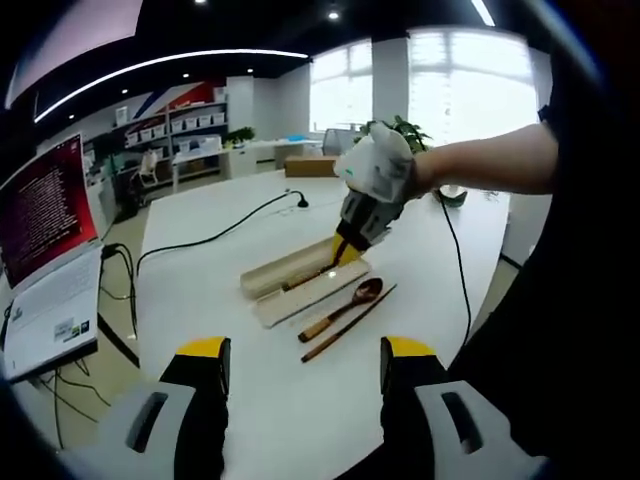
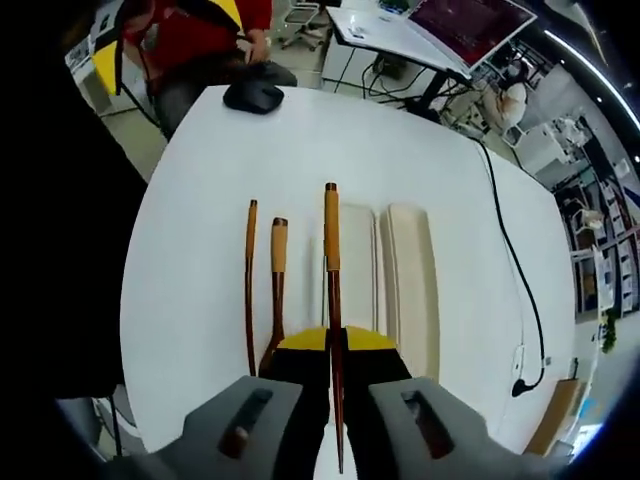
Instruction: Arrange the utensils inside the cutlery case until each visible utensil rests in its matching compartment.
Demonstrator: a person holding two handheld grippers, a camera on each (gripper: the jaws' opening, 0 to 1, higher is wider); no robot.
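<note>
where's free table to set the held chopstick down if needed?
Bare table lies between the left gripper and the case, and left of it toward the black cable. It is crowded right of the case, where the spoon and the other chopstick lie.

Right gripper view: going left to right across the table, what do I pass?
Thin wooden chopstick → wooden spoon → wooden utensil held in the right gripper, its handle pointing away → cutlery case with its two long trays → black cable near the table edge.
</note>
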